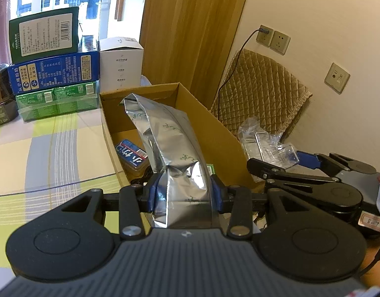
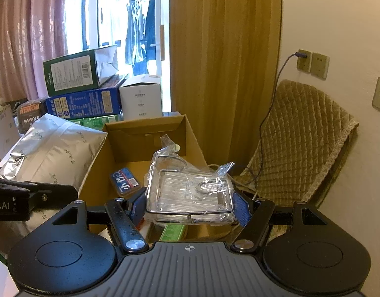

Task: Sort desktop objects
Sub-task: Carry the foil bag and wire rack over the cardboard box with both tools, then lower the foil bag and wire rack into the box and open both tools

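A foil bag (image 1: 175, 153) is clamped by the left gripper (image 1: 185, 193), a clear pack (image 2: 190, 193) by the right gripper (image 2: 190, 205); release into the box (image 1: 209, 123) at twelve o'clock is called for.

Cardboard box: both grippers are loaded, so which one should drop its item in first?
Probably the left. The left gripper holds the silver foil bag with its top already over the cardboard box opening. The right gripper grips the clear plastic package nearer the box's front edge.
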Demonstrator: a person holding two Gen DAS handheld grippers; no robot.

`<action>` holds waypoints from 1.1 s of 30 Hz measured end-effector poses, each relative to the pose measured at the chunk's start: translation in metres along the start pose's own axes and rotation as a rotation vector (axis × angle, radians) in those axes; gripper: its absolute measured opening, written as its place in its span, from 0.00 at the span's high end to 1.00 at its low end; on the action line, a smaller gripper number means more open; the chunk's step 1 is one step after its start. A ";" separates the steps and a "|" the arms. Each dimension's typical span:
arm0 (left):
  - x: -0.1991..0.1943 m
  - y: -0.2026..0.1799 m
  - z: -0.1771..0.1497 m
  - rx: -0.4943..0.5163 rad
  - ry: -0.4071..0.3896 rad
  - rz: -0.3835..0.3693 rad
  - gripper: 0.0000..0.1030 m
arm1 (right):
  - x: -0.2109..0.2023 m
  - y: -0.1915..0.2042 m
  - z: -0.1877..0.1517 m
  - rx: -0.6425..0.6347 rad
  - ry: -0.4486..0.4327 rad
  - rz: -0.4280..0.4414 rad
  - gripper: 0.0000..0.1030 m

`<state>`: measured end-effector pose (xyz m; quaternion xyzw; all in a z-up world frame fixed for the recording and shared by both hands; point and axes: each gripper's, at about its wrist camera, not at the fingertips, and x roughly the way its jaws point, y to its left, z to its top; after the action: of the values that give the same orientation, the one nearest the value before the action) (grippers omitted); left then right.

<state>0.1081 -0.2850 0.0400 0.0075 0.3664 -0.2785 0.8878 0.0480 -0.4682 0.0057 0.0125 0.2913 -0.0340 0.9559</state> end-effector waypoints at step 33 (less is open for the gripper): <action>0.059 0.028 0.033 -0.061 -0.016 -0.013 0.66 | 0.058 -0.010 0.028 -0.034 0.028 -0.028 0.35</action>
<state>0.1771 -0.2977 0.0199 -0.0242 0.3677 -0.2728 0.8887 0.1108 -0.4823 -0.0030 -0.0072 0.3054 -0.0423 0.9513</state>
